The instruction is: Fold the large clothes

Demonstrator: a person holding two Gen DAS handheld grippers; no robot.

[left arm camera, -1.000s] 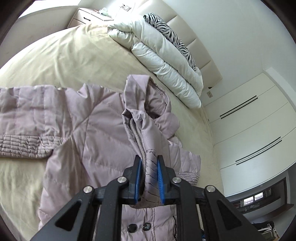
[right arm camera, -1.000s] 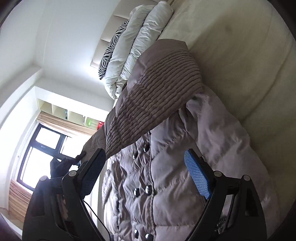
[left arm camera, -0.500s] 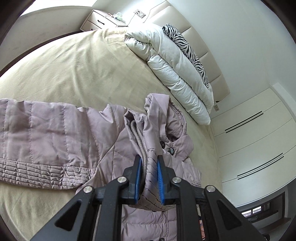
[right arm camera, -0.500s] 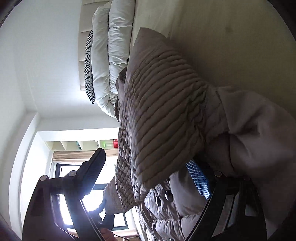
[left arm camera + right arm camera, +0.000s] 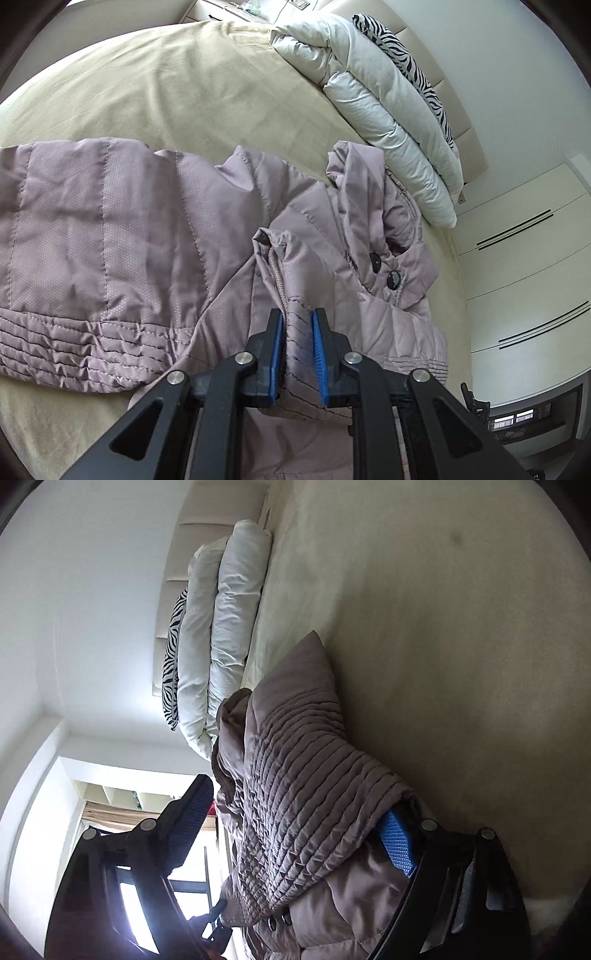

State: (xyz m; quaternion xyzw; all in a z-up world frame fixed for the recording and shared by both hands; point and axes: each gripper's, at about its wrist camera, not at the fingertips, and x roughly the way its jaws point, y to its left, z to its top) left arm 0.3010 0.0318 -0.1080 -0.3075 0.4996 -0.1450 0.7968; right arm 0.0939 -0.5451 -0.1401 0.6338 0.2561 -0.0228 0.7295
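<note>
A mauve quilted jacket (image 5: 147, 240) lies spread on the beige bed (image 5: 166, 92), one sleeve with a ribbed cuff stretched out to the left. My left gripper (image 5: 297, 332) is shut on a raised fold of the jacket's edge, just in front of the buttoned collar. In the right wrist view a ribbed, stitched part of the jacket (image 5: 303, 794) bulges up between the fingers of my right gripper (image 5: 295, 827). Its jaws are closing. The blue pad (image 5: 397, 843) rests against the fabric, while the other finger (image 5: 192, 812) stands off it.
A folded white duvet (image 5: 388, 110) and a zebra-striped pillow (image 5: 406, 55) lie along the padded headboard. White wardrobe doors (image 5: 524, 277) stand to the right, and a nightstand (image 5: 229, 11) sits behind the bed. A bright window (image 5: 147, 886) shows behind the right gripper.
My left gripper has sunk toward the bed with the fold still in it, and the jacket lies flatter. My right gripper has rolled and slid in around the ribbed part, its jaws slightly narrower.
</note>
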